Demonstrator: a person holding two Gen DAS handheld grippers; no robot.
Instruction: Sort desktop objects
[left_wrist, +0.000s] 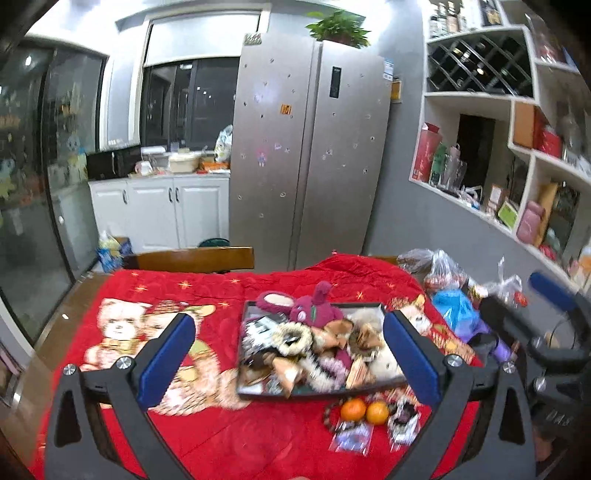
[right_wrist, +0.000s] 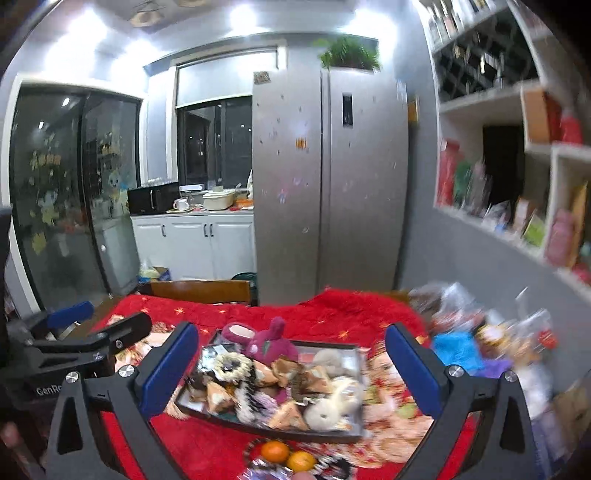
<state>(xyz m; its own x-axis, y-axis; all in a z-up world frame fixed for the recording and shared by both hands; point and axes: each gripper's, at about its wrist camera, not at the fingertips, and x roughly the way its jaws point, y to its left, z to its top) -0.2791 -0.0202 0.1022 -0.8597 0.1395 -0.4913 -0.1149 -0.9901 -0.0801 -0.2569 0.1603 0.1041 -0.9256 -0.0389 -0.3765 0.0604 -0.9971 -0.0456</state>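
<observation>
A dark tray (left_wrist: 317, 394) (right_wrist: 258, 430) heaped with scrunchies, bows and plush bits stands on the red bear-print cloth (left_wrist: 221, 435). At its far end lies a magenta plush toy (left_wrist: 314, 306) (right_wrist: 271, 343). Two oranges (left_wrist: 365, 410) (right_wrist: 288, 456) lie in front of the tray among small clear packets (left_wrist: 351, 437). My left gripper (left_wrist: 288, 354) hangs above the cloth and tray, open, nothing between its blue pads. My right gripper (right_wrist: 291, 365) is held over the tray, also open and empty. Each gripper shows in the other's view: the right gripper (left_wrist: 524, 306) and the left gripper (right_wrist: 99, 319).
Plastic bags (left_wrist: 454, 306) with blue and purple things crowd the table's right edge. A wooden chair back (left_wrist: 192, 258) stands behind the table. A steel fridge (left_wrist: 306, 147) and wall shelves (left_wrist: 517, 184) lie beyond.
</observation>
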